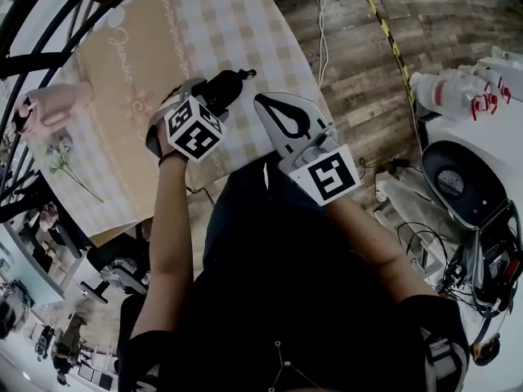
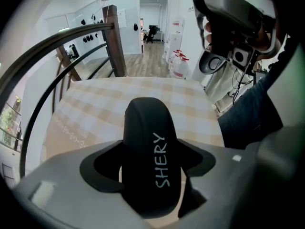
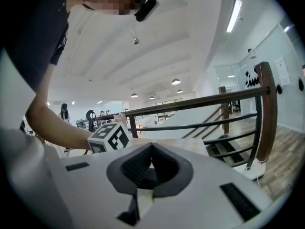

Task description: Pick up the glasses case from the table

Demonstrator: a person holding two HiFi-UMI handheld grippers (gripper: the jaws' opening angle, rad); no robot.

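Observation:
The black glasses case (image 2: 151, 151), printed with white letters, stands between the jaws of my left gripper (image 2: 151, 162), and both dark pads lie against its sides. Seen from the head, the left gripper (image 1: 214, 90) points steeply down at the checked tablecloth (image 1: 204, 23), and the end of the case (image 1: 231, 82) sticks out past it. My right gripper (image 1: 274, 109) hovers just right of it, over the table's near edge, pointing nearly level. Its jaws (image 3: 151, 149) are closed with nothing between them. Whether the case touches the cloth I cannot tell.
A black stair railing (image 1: 49, 23) curves round the table's left side, near a pink object (image 1: 53, 104). Wooden floor (image 1: 392, 72) lies to the right, with plastic bottles (image 1: 453, 92), a round white appliance (image 1: 462, 182) and cables.

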